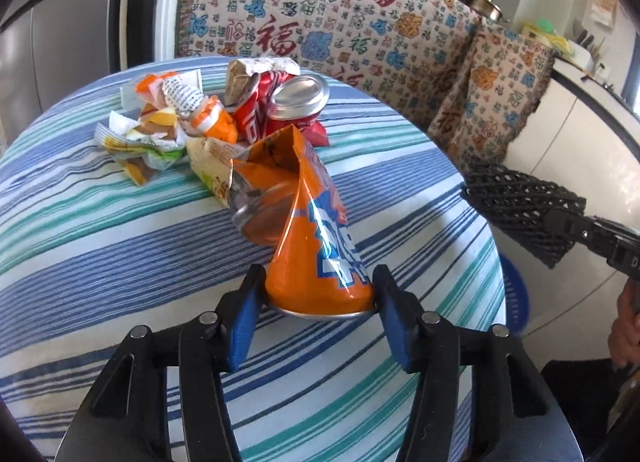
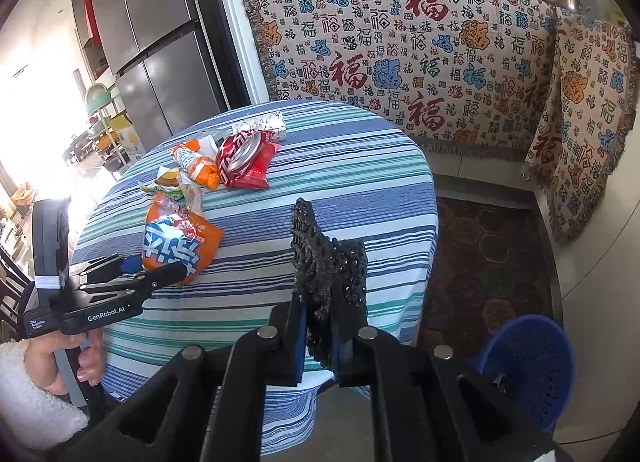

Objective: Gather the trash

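Trash on your striped table

Your crushed orange can (image 1: 316,246) stands tilted nearest you; behind it a crushed red can (image 1: 288,106) and crumpled wrappers (image 1: 160,130) lie heaped; your black mesh piece (image 2: 328,278) hangs off-table.

Orange crushed can (image 1: 316,246) with blue-white lettering, blue-teal-white striped desk (image 1: 120,230) cloth, red can (image 1: 280,110), black mesh (image 2: 328,282).

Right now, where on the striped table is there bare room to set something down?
The striped table is bare across its right half, from the red can to the edge by the patterned blanket, and along the near edge. It is crowded at left, around the wrapper pile and the orange bag.
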The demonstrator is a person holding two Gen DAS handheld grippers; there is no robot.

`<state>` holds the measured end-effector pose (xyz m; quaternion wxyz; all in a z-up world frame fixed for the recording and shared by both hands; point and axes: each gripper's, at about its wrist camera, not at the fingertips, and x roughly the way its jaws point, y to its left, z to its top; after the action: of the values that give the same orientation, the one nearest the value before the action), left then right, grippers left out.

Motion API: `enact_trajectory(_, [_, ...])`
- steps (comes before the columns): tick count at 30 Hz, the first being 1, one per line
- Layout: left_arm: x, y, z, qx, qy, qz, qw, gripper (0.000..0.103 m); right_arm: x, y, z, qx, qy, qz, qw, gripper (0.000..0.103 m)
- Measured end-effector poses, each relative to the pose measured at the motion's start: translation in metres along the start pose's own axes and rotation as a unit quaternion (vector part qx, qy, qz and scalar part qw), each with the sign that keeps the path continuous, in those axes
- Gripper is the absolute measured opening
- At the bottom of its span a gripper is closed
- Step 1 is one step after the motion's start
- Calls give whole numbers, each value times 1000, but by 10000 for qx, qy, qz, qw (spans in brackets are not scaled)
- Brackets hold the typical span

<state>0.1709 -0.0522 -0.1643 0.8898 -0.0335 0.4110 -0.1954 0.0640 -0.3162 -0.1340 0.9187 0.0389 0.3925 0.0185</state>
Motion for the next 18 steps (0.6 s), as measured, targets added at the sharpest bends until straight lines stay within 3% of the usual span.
enact_trajectory(10, [-25, -23, 6, 526, -388, -20, 9979, 55, -15, -15, -5, 70, -28, -129, 9999, 9])
enact_trajectory(18, [-30, -86, 31, 847, -382, -772, 9927, 55, -48, -61, -9, 446, -171, -544, 9974, 9])
